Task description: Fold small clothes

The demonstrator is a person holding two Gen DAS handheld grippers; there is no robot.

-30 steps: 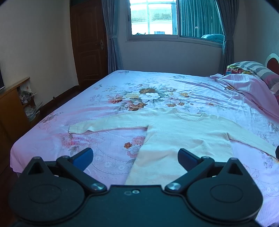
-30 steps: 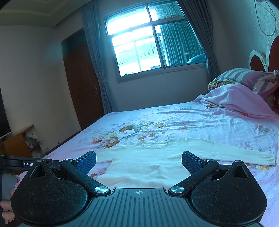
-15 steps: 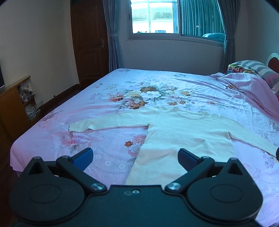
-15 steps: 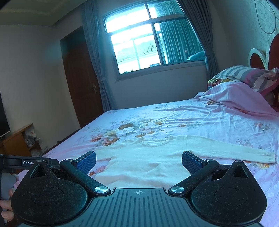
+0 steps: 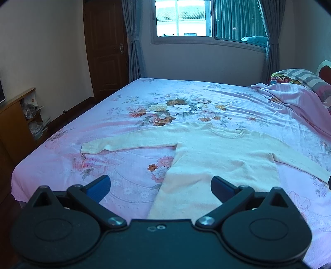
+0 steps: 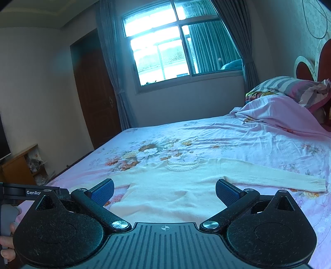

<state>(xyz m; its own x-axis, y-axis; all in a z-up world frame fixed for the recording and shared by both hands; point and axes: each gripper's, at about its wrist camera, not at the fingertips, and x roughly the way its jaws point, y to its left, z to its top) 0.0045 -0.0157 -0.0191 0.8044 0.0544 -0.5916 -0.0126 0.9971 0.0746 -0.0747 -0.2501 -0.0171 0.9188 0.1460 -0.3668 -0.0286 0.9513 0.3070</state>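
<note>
A cream long-sleeved sweater (image 5: pixel 219 157) lies flat on the pink floral bed sheet (image 5: pixel 128 165), collar toward the window, both sleeves spread out sideways. It also shows in the right wrist view (image 6: pixel 171 186). My left gripper (image 5: pixel 160 187) is open and empty, held above the near edge of the bed over the sweater's lower left part. My right gripper (image 6: pixel 164 191) is open and empty, above the sweater's hem. The left gripper's handle (image 6: pixel 22 191) and a hand show at the left edge of the right wrist view.
A bunched pink blanket (image 5: pixel 293 99) and striped pillows (image 6: pixel 289 87) lie at the right head end of the bed. A wooden cabinet (image 5: pixel 16 124) stands left of the bed. A brown door (image 5: pixel 103 47) and a curtained window (image 5: pixel 206 18) are behind.
Both cameras have tilted slightly, so the sweater sits a little lower in the right wrist view. The sweater has not moved and both grippers stay open.
</note>
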